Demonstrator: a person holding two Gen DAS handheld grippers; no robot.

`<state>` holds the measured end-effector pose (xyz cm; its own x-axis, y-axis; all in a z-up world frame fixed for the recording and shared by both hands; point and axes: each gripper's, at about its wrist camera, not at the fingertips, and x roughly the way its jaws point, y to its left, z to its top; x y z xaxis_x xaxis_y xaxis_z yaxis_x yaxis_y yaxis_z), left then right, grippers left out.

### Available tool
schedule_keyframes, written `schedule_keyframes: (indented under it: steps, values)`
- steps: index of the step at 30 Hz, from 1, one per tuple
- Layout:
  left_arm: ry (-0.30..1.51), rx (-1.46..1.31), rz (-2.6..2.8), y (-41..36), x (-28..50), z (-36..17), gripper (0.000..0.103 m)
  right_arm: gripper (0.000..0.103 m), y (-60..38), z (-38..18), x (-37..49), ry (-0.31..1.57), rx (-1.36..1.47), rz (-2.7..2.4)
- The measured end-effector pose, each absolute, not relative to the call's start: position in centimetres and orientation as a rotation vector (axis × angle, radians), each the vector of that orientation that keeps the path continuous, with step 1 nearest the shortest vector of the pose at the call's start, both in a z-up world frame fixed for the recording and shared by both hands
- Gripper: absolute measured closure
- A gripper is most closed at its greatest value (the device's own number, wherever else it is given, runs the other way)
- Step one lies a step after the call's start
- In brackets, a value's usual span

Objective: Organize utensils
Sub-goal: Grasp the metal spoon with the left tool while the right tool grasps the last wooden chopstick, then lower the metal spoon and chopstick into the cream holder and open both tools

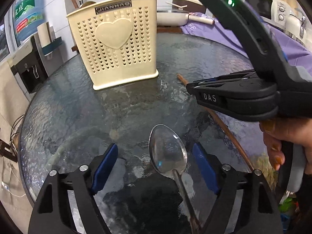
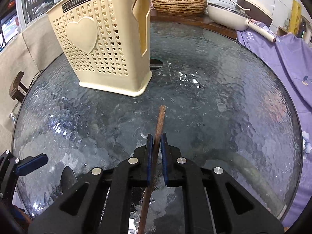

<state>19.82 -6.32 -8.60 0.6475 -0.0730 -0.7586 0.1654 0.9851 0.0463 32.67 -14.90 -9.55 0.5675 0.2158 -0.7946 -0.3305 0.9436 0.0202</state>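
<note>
Two grippers are angled down over the glass desk point(image 2: 224, 81): the right gripper point(image 2: 157, 136) has its jaws clamped on one wooden chopstick point(image 2: 160, 120), while the left gripper point(image 1: 156, 156) has its jaws spread wide around one steel spoon point(image 1: 167, 152), untouched; one cream utensil holder point(image 1: 115, 44) is seen at eleven o'clock.

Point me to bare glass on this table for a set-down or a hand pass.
Free: the table right of the cream holder, out to the purple cloth; also the glass left of the spoon, in front of the holder. Crowded: near edge, where the left tool straddles the spoon and the right tool grips the chopstick.

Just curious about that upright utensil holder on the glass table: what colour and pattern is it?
The utensil holder is cream, perforated with small hearts around one big raised heart; right wrist view shows it best.
</note>
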Motion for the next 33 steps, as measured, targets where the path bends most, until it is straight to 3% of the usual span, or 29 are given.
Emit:
schedule_keyframes:
  steps: [4,6,12,24,33]
  values:
    - [0.847,0.155,-0.118,-7.3,19.8,-8.7,0.035,0.094,-14.8,-9.6,32.3,0.911,-0.135,0.327]
    - [0.852,0.158,-0.121,-7.5,19.8,-8.5,0.046,0.094,-15.0,-9.5,32.3,0.912,-0.132,0.330]
    - [0.867,0.149,-0.138,-7.8,19.8,-8.4,0.065,0.094,-15.2,-9.5,32.5,0.912,-0.131,0.330]
    - [0.813,0.074,-0.194,-6.5,19.8,-6.3,0.066,0.095,-16.2,-9.2,33.2,0.918,-0.028,0.361]
    - [0.723,-0.016,-0.263,-4.1,19.2,-2.8,0.066,0.096,-17.4,-4.7,31.8,0.800,0.062,0.405]
